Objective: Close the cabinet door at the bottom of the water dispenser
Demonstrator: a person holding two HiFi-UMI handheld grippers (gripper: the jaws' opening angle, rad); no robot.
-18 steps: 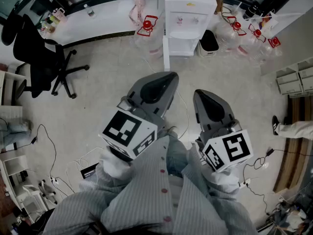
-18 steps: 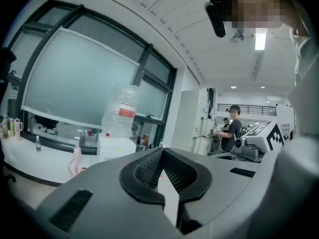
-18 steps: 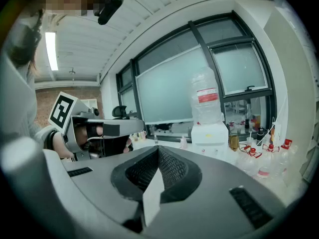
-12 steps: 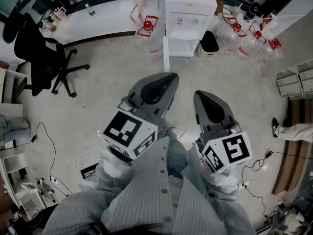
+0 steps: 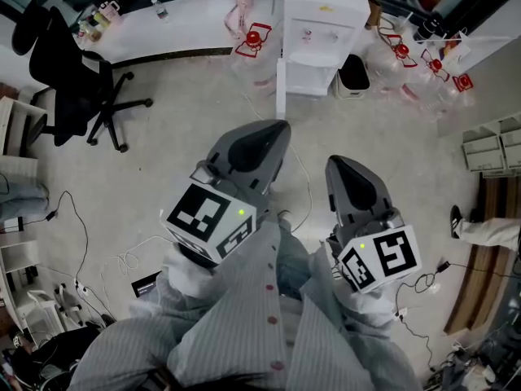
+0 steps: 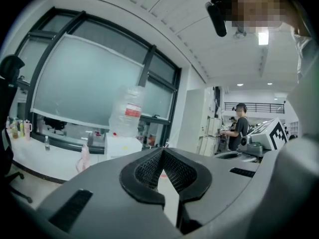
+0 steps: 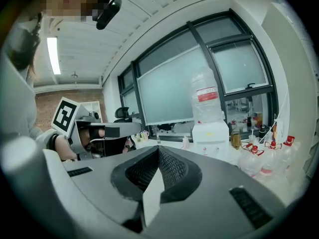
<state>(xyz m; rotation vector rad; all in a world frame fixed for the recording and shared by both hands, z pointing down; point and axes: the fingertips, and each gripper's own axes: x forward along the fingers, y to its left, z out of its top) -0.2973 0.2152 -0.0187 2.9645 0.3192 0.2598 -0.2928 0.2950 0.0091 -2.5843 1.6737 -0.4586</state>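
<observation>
Across the floor [image 5: 187,112], the water dispenser [image 5: 323,23] shows its cabinet door [image 5: 280,88] open. Closed and empty, the left gripper [image 5: 275,130] and right gripper [image 5: 337,164] seem on approach; a push comes next.

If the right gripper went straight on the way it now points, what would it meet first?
The way ahead of the right gripper looks free; its line seems to end at the white counter just left of the water dispenser, though depth is unclear.

Head view from above; distant water dispenser [image 5: 326,10] in all three.
</observation>
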